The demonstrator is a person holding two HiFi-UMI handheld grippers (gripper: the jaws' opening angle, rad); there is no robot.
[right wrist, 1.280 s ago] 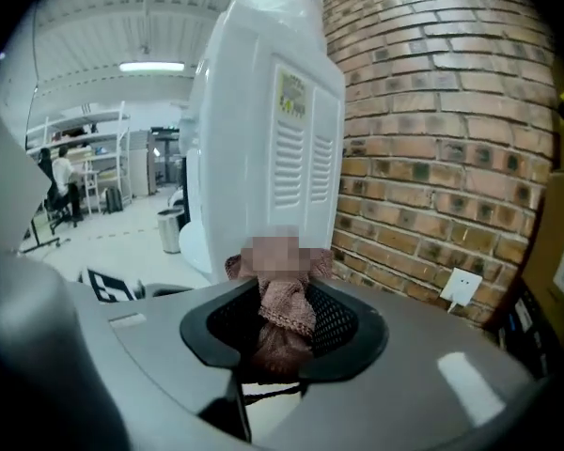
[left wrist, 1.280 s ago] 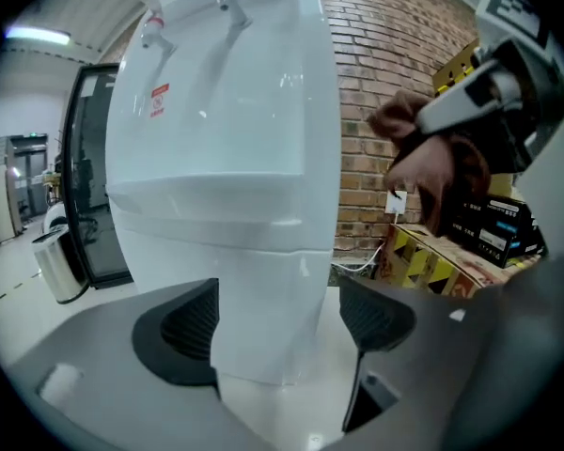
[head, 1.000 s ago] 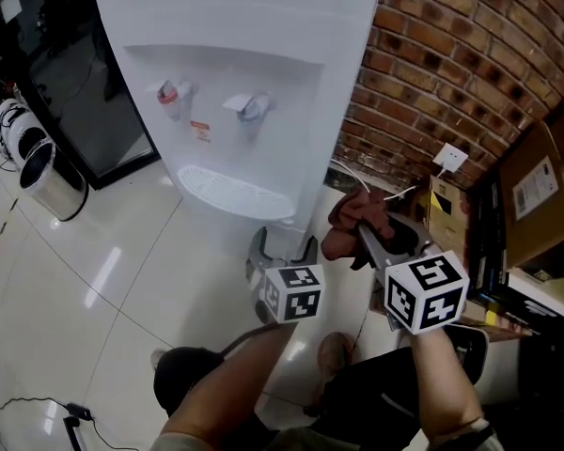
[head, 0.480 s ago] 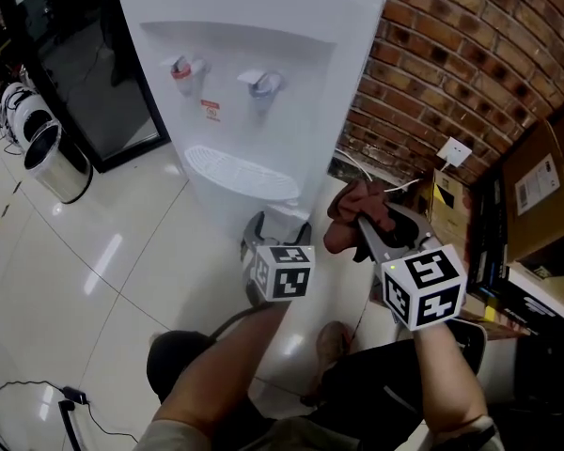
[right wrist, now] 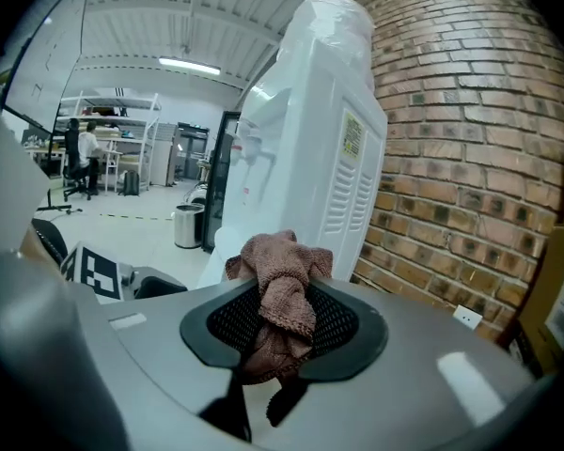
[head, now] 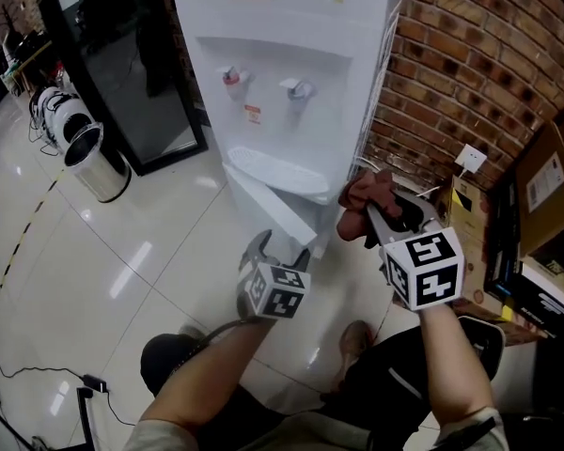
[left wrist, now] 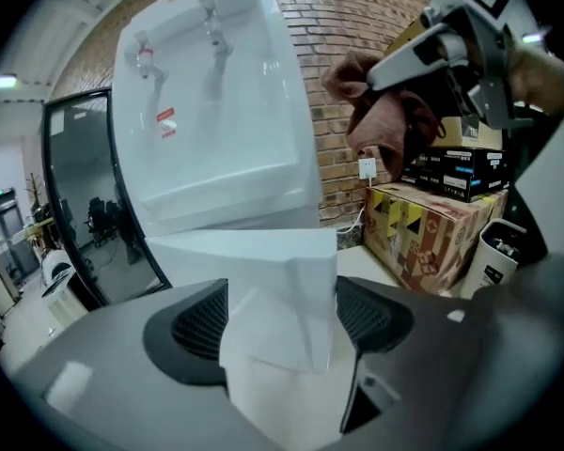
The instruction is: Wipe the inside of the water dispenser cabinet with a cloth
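The white water dispenser [head: 291,73] stands against a brick wall. Its lower cabinet door [head: 268,209] is swung partly out from the body. My left gripper [head: 280,249] is shut on the door's free edge. In the left gripper view the white door panel [left wrist: 273,289] fills the gap between the left gripper's [left wrist: 280,318] pads. My right gripper [head: 376,219] hangs to the right of the dispenser, shut on a bunched brown cloth [head: 365,198]. The right gripper view shows the cloth [right wrist: 280,294] pinched between the pads of the right gripper [right wrist: 280,322]. The cabinet's inside is hidden.
A metal bin [head: 99,163] and a black glass-fronted cabinet [head: 122,64] stand left of the dispenser. Cardboard boxes [head: 545,186] and a wall socket [head: 470,158] line the brick wall [head: 470,54] on the right. My shoe [head: 355,341] rests on the glossy tile floor below.
The cabinet door has swung outward, with my left gripper drawing it toward me. My right gripper with the cloth has lifted slightly. The head view has pulled back.
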